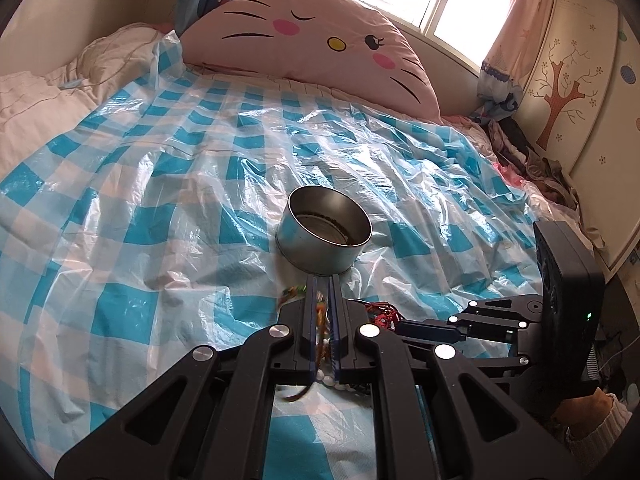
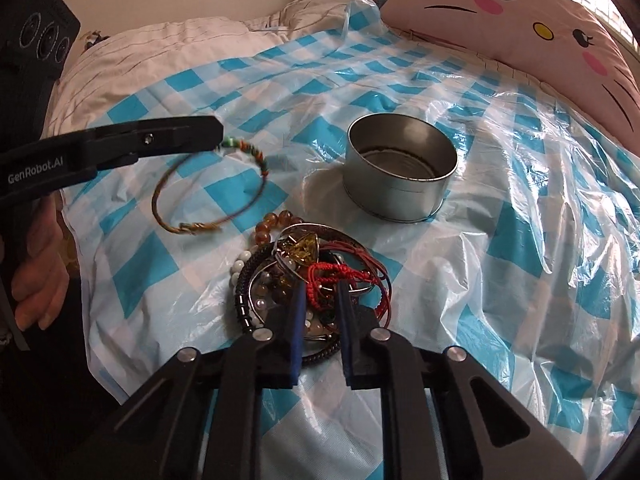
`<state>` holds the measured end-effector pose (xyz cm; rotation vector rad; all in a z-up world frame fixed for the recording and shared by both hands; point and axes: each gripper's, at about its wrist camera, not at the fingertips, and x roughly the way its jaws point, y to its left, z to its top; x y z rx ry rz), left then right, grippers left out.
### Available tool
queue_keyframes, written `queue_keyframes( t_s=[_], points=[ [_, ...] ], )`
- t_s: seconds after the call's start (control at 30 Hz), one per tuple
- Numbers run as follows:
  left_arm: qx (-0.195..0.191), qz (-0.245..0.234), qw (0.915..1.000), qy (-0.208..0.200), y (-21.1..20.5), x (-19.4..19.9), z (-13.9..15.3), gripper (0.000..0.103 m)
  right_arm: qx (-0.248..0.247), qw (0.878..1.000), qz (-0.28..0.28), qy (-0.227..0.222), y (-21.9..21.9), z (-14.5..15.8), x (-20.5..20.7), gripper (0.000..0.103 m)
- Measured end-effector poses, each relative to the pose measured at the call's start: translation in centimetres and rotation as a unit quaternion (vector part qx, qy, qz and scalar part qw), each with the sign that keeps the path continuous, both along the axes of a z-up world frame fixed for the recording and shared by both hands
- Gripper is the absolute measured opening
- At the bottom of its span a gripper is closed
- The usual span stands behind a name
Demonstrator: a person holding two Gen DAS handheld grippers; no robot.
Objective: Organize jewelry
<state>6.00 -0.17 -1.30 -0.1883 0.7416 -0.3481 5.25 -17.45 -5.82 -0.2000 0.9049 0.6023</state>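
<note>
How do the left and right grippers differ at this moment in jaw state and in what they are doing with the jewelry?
The left gripper is shut on a braided bracelet, which hangs off the sheet; the right gripper is open and holds nothing. The left gripper is beside the pile, while the right gripper's jaws straddle red cord in the jewelry pile. Both point roughly toward the metal tin.

cat-face pillow (image 1: 316,40), checked plastic sheet (image 1: 160,168), perhaps wardrobe (image 1: 576,92)

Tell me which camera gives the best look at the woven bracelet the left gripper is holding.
The right wrist view. There the woven bracelet hangs as a full loop from the left gripper, seen side-on above the checked sheet. In the left wrist view only slivers of it show between the closed fingers, mostly hidden.
</note>
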Motion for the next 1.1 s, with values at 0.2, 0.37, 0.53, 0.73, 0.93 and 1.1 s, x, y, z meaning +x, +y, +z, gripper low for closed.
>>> queue_keyframes(
  t_s=[0.2, 0.37, 0.53, 0.73, 0.93, 1.1],
  points=[
    [-0.006, 0.002, 1.0000, 0.002, 0.0, 0.0, -0.1, 0.005, 0.100, 0.994, -0.045, 0.013, -2.7, 1.0, 0.3, 0.005],
    [-0.027, -0.013, 0.9992, 0.025, 1.1, 1.0, -0.4, 0.006, 0.186, 0.980, -0.072, 0.017, -5.0, 2.5, 0.1, 0.005],
    [0.092, -0.095, 0.9878, 0.083, -0.7, 4.1, -1.8, 0.023, 0.151, 0.987, -0.054, 0.020, -4.5, 2.6, -0.2, 0.020],
    [0.159, -0.101, 0.9780, 0.090, -0.9, 5.3, -3.9, 0.043, 0.088, 0.996, -0.019, 0.005, -2.4, 0.8, -0.2, 0.052],
    [0.178, -0.108, 0.9721, 0.107, -0.9, 5.5, -6.1, 0.006, 0.022, 1.000, 0.011, 0.003, -0.3, -0.9, 0.3, 0.011],
    [0.174, -0.117, 0.9739, 0.087, -0.8, 4.2, -5.0, 0.003, 0.125, 0.992, -0.014, 0.022, -2.8, 0.2, 0.5, 0.005]
  ],
)
